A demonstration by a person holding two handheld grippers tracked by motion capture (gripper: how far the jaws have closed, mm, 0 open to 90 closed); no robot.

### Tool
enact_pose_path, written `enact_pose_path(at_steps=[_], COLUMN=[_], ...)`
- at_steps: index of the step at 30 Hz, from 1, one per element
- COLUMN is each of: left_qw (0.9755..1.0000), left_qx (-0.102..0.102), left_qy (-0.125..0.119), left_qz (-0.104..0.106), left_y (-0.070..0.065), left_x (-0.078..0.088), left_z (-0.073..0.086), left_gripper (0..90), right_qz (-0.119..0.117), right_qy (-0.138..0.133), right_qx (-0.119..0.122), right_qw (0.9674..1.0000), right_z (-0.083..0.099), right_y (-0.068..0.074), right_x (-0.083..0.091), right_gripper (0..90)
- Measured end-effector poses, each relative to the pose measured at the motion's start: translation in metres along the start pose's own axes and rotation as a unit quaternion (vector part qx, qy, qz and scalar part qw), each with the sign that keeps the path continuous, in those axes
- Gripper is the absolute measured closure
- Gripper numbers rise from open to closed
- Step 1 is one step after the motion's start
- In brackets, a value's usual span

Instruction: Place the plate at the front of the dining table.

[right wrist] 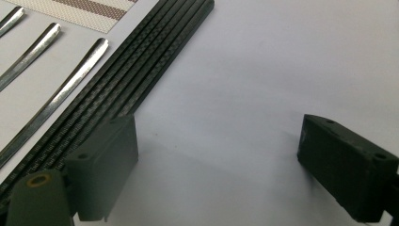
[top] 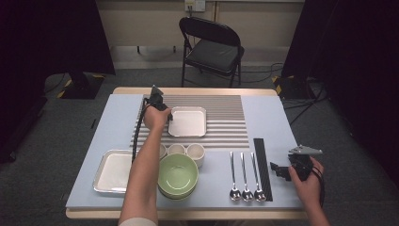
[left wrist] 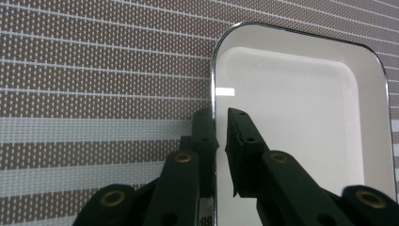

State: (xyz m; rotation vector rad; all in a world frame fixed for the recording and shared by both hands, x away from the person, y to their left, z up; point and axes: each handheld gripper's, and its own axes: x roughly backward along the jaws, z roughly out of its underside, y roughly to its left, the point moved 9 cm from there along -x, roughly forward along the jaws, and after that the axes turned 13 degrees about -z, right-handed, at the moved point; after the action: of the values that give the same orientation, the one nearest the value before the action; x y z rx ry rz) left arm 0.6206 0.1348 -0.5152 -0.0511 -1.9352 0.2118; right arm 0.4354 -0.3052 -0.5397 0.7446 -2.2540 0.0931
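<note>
The striped mat (top: 221,123) carries the square white tray (top: 187,121) with open mat beyond; the left gripper (left wrist: 221,123) straddles the tray's near-left rim, jaws narrow with a slight gap, not pressing; the right gripper (right wrist: 219,165) gapes wide over bare table beside the black strip (right wrist: 141,61).

I see the square white tray (top: 187,121) with its chrome rim lying flat on the striped mat (top: 226,127), left of the mat's centre.
</note>
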Motion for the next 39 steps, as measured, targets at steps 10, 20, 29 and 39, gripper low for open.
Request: enact_pose_path(at_steps=[10, 20, 29, 39], left_qw=[0.9996, 0.9991, 0.9987, 0.9981], left_qx=[0.011, 0.02, 0.014, 0.008], left_qy=[-0.023, -0.034, -0.046, -0.06], left_qz=[0.012, 0.015, 0.018, 0.016], left_y=[0.005, 0.014, 0.017, 0.018], left_x=[0.011, 0.023, 0.034, 0.044], left_z=[-0.001, 0.0, -0.001, -0.001], left_gripper=[77.3, 73.3, 69.2, 64.3], right_qz=[0.0, 0.0, 0.0, 0.0], right_qy=[0.0, 0.0, 0.0, 0.0], right_qx=[0.0, 0.001, 0.001, 0.0], right_qw=[1.0, 1.0, 1.0, 1.0], right_z=[0.0, 0.0, 0.0, 0.0], right_y=[0.0, 0.0, 0.0, 0.0], right_x=[0.0, 0.0, 0.0, 0.0], right_gripper=[11.6, 11.6, 11.6, 11.6])
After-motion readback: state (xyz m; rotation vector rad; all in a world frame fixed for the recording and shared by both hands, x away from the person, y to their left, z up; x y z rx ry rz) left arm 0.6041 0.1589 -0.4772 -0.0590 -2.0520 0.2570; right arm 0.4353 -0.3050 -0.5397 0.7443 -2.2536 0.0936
